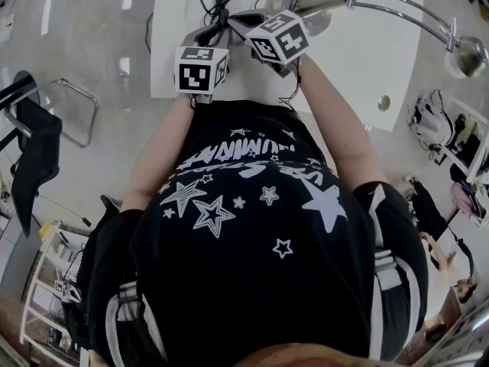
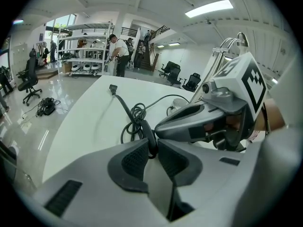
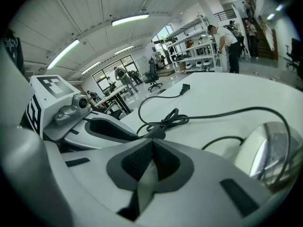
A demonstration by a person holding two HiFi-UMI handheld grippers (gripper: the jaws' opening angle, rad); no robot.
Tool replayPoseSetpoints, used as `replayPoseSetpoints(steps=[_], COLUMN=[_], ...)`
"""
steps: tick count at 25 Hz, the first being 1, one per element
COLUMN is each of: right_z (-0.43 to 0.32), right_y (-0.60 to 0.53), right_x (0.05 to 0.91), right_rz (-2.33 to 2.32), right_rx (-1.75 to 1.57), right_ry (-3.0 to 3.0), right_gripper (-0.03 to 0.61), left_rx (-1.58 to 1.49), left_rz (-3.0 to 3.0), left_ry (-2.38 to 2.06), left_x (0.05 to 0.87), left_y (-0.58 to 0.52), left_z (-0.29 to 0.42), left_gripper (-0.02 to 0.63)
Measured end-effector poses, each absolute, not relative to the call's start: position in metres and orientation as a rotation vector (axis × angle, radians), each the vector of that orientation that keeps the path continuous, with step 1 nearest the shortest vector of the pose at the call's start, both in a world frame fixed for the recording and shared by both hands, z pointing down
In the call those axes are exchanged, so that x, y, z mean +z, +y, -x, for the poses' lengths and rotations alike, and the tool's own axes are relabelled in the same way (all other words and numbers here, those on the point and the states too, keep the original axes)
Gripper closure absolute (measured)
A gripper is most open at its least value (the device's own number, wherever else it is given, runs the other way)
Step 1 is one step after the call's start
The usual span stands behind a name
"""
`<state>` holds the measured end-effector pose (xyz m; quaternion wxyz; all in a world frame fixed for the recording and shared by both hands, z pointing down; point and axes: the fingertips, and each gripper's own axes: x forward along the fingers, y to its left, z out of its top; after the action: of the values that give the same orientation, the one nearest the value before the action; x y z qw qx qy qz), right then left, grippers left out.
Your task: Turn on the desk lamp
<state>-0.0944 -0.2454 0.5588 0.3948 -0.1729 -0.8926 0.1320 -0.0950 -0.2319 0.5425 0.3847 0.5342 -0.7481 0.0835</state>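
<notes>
The desk lamp's chrome base (image 1: 306, 6) stands on the white table (image 1: 367, 60), its arm reaching right to the head (image 1: 467, 56). Its black cord (image 2: 135, 113) lies coiled on the table, and an inline switch (image 2: 148, 135) sits on it. My left gripper (image 2: 152, 148) is shut on that switch, which is pinched between the pads. My right gripper (image 3: 151, 143) is shut, its tips meeting right at the switch's end (image 3: 156, 133). Both grippers come together at the cord, left (image 1: 218, 30) and right (image 1: 243, 20). The lamp base (image 3: 267, 148) lies just right of the right gripper.
The cord's plug (image 3: 185, 86) lies loose farther out on the table. A round hole (image 1: 383, 102) is near the table's right edge. A black chair (image 1: 34, 151) stands on the floor at left. Shelves and people (image 2: 118, 51) are far behind.
</notes>
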Motion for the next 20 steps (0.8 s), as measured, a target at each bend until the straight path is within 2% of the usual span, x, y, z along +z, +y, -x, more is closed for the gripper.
replayPoseSetpoints(steps=[20], right_z=[0.104], right_y=[-0.253], right_x=[0.552], right_rz=[0.333], right_rx=[0.394], right_ry=[-2.251], right_gripper=[0.575], left_rx=[0.189], left_rz=[-1.355], left_ry=[-1.895], left_x=[0.543], left_y=[-0.230], left_z=[0.095], left_gripper=[0.540])
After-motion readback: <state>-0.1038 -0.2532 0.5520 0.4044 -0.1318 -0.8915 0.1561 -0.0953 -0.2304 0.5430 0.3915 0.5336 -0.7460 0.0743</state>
